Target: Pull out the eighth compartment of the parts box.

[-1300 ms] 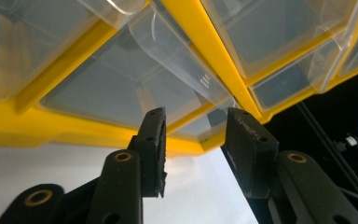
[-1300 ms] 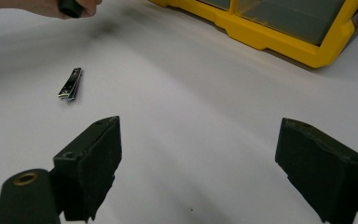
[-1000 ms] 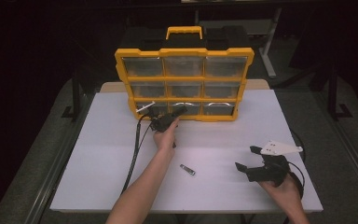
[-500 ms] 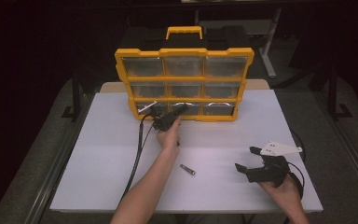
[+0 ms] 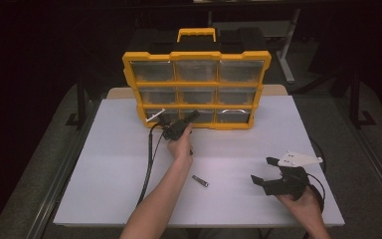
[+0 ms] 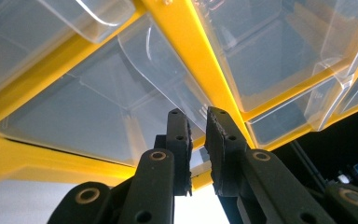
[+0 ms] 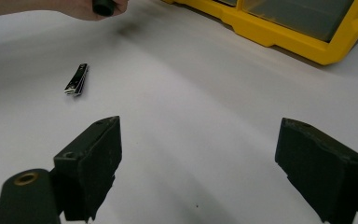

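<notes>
Pinching a bottom-row drawer (image 6: pixel 121 116) lip, left tongs (image 6: pixel 196 140) (nearly closed) point at the upright organizer (image 5: pixel 197 83).

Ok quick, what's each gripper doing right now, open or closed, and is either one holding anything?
Left gripper: closed on the clear handle of a bottom-row drawer of the yellow organizer.
Right gripper: open, empty, over the table.

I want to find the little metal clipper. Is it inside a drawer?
No, the nail clipper lies on the white table, in front of the yellow organizer.
</notes>
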